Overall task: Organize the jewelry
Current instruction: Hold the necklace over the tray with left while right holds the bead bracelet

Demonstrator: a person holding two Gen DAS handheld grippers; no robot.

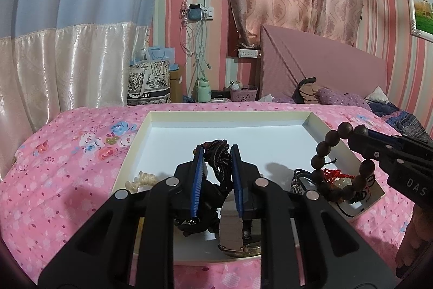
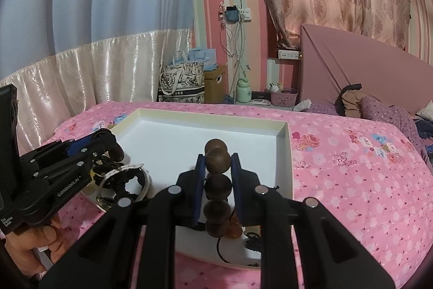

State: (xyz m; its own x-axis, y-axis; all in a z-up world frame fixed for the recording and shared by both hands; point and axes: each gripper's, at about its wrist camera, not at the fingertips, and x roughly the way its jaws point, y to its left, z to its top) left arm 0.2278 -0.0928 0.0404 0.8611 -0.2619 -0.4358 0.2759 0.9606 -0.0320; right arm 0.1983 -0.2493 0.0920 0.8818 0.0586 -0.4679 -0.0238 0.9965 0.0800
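Note:
A white shallow tray (image 1: 311, 121) lies on the pink flowered bed; it also shows in the right wrist view (image 2: 286, 142). My left gripper (image 1: 217, 151) is shut on a dark braided cord bracelet (image 1: 220, 153) and holds it over the tray. My right gripper (image 2: 217, 159) is shut on a bracelet of large dark wooden beads (image 2: 217, 180), lifted above the tray's right side; the beads (image 1: 328, 142) also show in the left wrist view. More jewelry lies in the tray: a cream bead piece (image 1: 140, 180), a red-corded pile (image 1: 335, 180), a silver bangle (image 2: 124, 178).
The pink bedspread (image 1: 67, 167) surrounds the tray. A pink headboard (image 1: 324, 67) and pillows stand at the right. A flowered bag (image 1: 148, 83), a green bottle (image 1: 203, 91) and a small basket (image 1: 243, 94) stand beyond the bed's far edge.

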